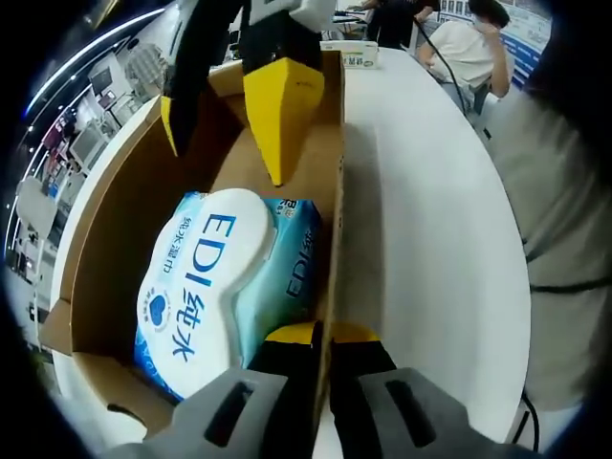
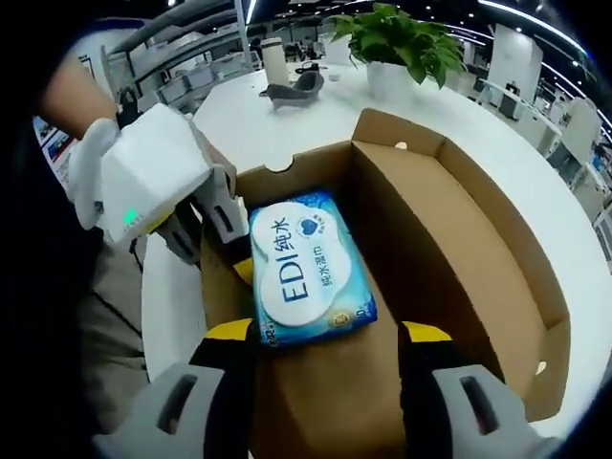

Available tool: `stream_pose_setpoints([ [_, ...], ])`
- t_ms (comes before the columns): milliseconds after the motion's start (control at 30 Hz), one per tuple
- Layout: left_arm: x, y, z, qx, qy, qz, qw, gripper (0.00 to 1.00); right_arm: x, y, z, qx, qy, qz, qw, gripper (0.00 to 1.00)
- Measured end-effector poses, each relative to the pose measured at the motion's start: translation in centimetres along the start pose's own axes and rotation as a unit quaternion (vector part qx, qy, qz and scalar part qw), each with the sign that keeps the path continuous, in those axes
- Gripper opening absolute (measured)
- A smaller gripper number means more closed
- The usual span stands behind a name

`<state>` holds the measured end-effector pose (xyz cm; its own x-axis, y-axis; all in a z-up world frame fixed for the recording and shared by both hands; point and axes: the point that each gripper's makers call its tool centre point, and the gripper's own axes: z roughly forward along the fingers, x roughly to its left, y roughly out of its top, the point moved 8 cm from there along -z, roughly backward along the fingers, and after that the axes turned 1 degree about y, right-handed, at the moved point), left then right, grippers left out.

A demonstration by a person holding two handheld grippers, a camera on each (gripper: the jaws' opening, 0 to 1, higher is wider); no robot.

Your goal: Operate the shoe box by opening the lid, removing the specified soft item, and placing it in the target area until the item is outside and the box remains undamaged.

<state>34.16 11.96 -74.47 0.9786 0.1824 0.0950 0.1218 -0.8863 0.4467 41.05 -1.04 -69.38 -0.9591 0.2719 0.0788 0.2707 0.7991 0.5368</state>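
Inside shoe box (image 2: 449, 239) | wipes pack (image 2: 308, 270) between spread right gripper (image 2: 327, 337) jaws, seemingly untouched

1. The left gripper (image 1: 323, 335) has black jaws capped with yellow tips, set in a grey moulded body at the frame's bottom.
2. The right gripper (image 2: 328, 333) matches: yellow-tipped black jaws, grey housing with dark slots.

A white round-edged table (image 2: 287, 115) stretches ahead of the right gripper, carrying a potted green plant (image 2: 397, 43) and a grey object (image 2: 296, 88) further out. Beyond the left gripper, a seated person (image 1: 469, 48) works at the table's far end, under long ceiling light strips (image 1: 96, 53).
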Motion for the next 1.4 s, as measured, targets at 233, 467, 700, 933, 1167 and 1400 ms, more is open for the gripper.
stream_pose_setpoints([
  [233,0.0,0.0,0.0,0.000,0.000,0.000,1.0000,0.02,-0.5,0.1,1.3,0.004,0.021,0.009,0.9997,0.64],
  [467,0.0,-0.1,0.0,-0.001,-0.001,0.002,1.0000,0.02,0.4,0.4,3.8,0.012,0.021,0.008,0.9997,0.65],
  [700,0.0,0.0,0.0,-0.001,0.000,0.001,1.0000,0.02,0.2,0.0,3.9,0.003,0.027,0.004,0.9996,0.62],
  [933,0.0,0.0,0.0,0.000,-0.002,0.002,1.0000,0.02,0.2,0.2,4.0,0.016,0.026,0.000,0.9995,0.61],
  [1167,0.0,0.0,0.0,0.000,0.000,0.000,1.0000,0.02,0.1,0.0,3.9,0.014,0.030,-0.003,0.9995,0.60],
  [1400,0.0,0.0,0.0,0.000,0.000,-0.001,1.0000,0.02,-0.8,-0.5,3.5,0.022,0.037,-0.021,0.9988,0.59],
])
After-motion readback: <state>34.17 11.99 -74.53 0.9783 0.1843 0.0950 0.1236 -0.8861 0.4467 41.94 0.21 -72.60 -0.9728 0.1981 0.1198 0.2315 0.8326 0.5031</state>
